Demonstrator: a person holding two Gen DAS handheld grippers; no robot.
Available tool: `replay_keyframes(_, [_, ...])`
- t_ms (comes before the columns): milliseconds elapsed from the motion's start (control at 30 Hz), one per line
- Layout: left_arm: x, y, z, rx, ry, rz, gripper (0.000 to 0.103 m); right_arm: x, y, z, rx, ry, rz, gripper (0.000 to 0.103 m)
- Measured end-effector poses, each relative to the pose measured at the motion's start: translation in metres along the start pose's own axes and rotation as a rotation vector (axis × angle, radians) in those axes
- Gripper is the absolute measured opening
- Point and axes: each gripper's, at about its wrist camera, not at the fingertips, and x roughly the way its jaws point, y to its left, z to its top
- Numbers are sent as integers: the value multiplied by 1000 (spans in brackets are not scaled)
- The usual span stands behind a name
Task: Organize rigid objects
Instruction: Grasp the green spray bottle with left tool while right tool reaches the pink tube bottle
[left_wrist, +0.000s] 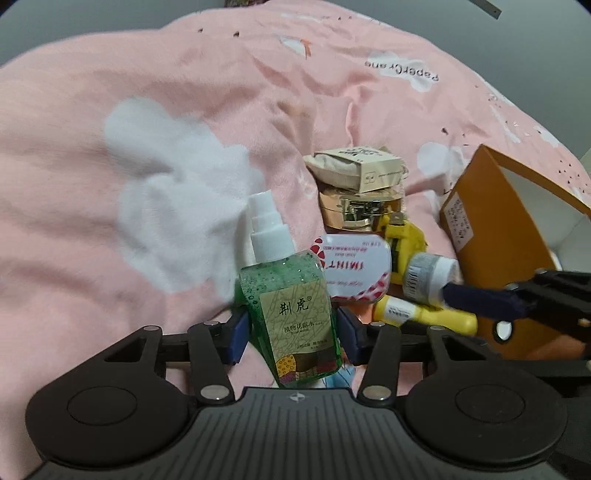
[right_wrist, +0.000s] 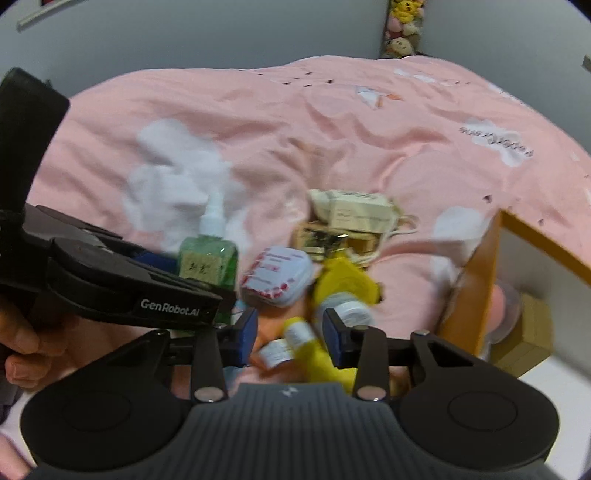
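Left gripper (left_wrist: 291, 332) jaws clamped on green spray bottle (left_wrist: 291, 314), upright. Right gripper (right_wrist: 290, 332) part-open astride yellow tube (right_wrist: 314, 350), near the orange box (right_wrist: 469, 288); grip unclear.

The bedspread (left_wrist: 155, 110) is pale pink with white cloud shapes and small dark specks. At about six o'clock of the left wrist view stands a clear green spray bottle (left_wrist: 291, 314) with a white cap and a tan label bearing dark characters. At three o'clock of it lies a white tin (left_wrist: 354, 269) patterned in red. Farther toward three o'clock are a yellow tube (left_wrist: 428, 314) with a white label and an orange box (left_wrist: 495, 251), white inside. At twelve o'clock sits a beige pouch (left_wrist: 354, 171) on a shiny gold case (left_wrist: 362, 210).
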Motion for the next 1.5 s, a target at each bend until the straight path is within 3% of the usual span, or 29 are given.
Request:
replay_keyframes(167, [-11, -2, -8, 14, -17, 9, 55, 3, 10, -4, 27, 32, 50, 24])
replay_keyframes(367, [-13, -3, -14, 21, -34, 16, 55, 21, 7, -7, 111, 95, 100, 23])
replay_keyframes(533, [-13, 2, -16, 3, -40, 10, 55, 43, 4, -10, 163, 137, 70, 24])
replay_keyframes(933, [-10, 7, -13, -20, -25, -8, 55, 68, 14, -6, 134, 161, 59, 26])
replay_keyframes(967, [-11, 8, -13, -21, -25, -11, 55, 66, 12, -7, 144, 158, 65, 25])
replay_keyframes(1067, [-11, 8, -13, -23, -21, -19, 55, 55, 5, -8, 176, 140, 108, 0])
replay_keyframes(1333, [-14, 7, -13, -18, -16, -26, 54, 32, -4, -11, 196, 113, 109, 0])
replay_keyframes(1367, [-14, 7, -13, -18, -16, -27, 54, 31, -6, -13, 215, 115, 123, 3])
replay_keyframes(1467, [-15, 8, -13, -24, -14, -33, 54, 34, -8, -18, 253, 124, 110, 28])
replay_keyframes(1500, [-14, 8, -13, -26, -13, -35, 54, 33, -9, -19, 267, 120, 122, 30])
